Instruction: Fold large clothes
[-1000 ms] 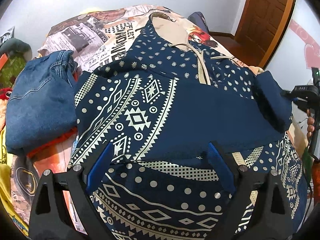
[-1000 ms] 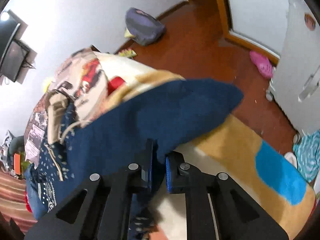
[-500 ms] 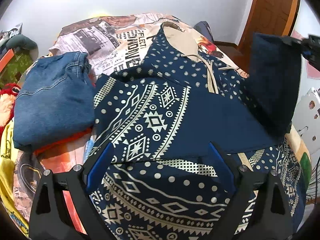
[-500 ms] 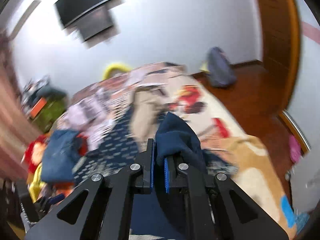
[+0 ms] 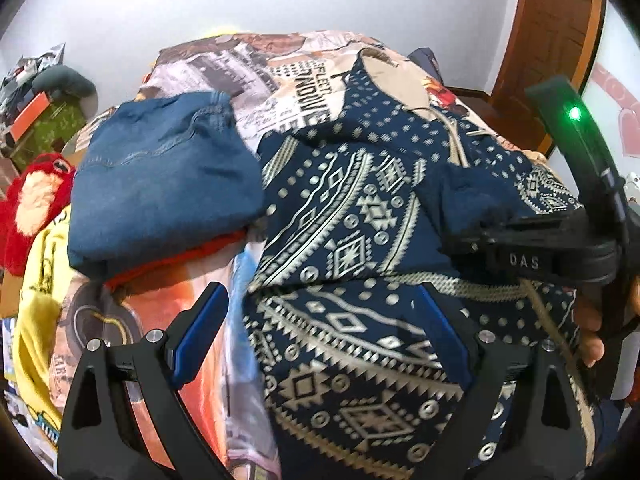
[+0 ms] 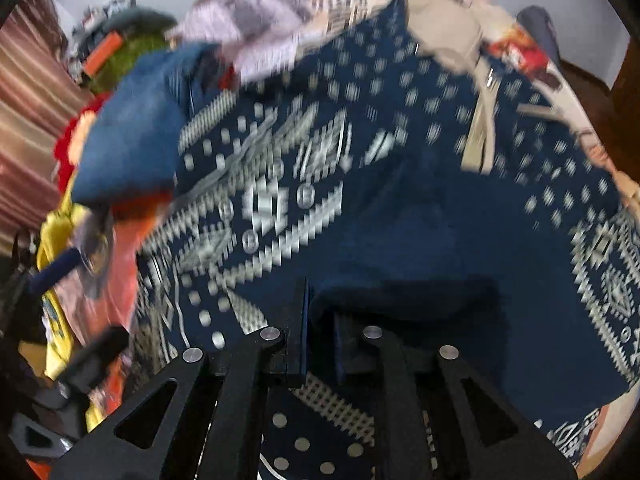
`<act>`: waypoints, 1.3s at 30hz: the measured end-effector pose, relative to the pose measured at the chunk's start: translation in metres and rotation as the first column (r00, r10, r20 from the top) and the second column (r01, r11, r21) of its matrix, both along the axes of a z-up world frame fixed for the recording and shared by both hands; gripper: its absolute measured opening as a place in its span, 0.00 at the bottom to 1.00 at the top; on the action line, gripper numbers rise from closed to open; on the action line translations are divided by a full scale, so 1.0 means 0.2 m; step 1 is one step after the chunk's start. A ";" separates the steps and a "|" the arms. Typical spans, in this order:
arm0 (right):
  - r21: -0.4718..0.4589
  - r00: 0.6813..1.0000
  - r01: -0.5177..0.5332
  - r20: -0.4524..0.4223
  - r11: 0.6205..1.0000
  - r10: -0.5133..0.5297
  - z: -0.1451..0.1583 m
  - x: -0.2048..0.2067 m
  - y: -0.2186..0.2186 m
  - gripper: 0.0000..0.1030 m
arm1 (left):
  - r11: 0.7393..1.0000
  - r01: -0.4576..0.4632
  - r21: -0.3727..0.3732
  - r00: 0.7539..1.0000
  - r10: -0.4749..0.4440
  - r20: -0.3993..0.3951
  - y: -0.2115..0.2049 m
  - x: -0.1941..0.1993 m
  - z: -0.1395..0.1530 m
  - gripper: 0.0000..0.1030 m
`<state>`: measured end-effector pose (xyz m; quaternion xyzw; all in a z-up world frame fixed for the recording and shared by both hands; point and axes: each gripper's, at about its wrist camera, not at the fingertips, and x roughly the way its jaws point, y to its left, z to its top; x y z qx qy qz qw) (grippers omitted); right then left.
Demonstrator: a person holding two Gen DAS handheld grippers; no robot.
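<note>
A navy hoodie (image 5: 340, 240) with cream patterns lies spread on the bed; it also fills the blurred right wrist view (image 6: 320, 184). My left gripper (image 5: 320, 332) is open and empty, hovering over the hoodie's lower part. My right gripper (image 6: 320, 320) is shut on the hoodie's plain navy sleeve cuff (image 6: 400, 292). In the left wrist view the right gripper (image 5: 520, 236) comes in from the right and holds the sleeve cuff (image 5: 468, 200) folded across the hoodie's body.
Folded blue jeans (image 5: 160, 184) lie on an orange garment left of the hoodie. A yellow garment (image 5: 40, 300) and a red plush toy (image 5: 28, 200) sit at the bed's left edge. A wooden door (image 5: 552, 28) stands at the right.
My right gripper swung the sleeve from the bed's right side, up and over, and down onto the hoodie's body. The left gripper stayed open and shifted slightly left.
</note>
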<state>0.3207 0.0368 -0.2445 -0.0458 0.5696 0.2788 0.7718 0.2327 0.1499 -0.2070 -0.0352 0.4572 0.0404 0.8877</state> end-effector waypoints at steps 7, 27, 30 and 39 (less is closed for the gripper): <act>0.048 0.995 -0.043 -0.087 0.998 0.047 0.10 -0.05 -0.13 0.41 | 1.000 -0.006 -0.017 1.000 0.006 -0.021 0.00 0.00 -0.01 0.91; -0.044 0.925 0.336 0.201 0.941 -0.321 0.26 0.09 -1.01 0.44 | 0.911 0.334 0.240 0.941 -0.311 -0.129 -0.73 0.45 -0.10 0.91; -0.059 0.921 0.377 0.127 0.924 -0.368 0.11 0.14 -1.08 0.44 | 0.859 0.375 0.350 0.926 -0.329 -0.184 -0.83 0.52 -0.22 0.92; -0.101 0.922 0.382 0.110 0.919 -0.371 -0.07 0.14 -1.11 0.50 | 0.910 0.329 0.253 0.944 -0.307 -0.125 -0.74 0.64 -0.22 0.27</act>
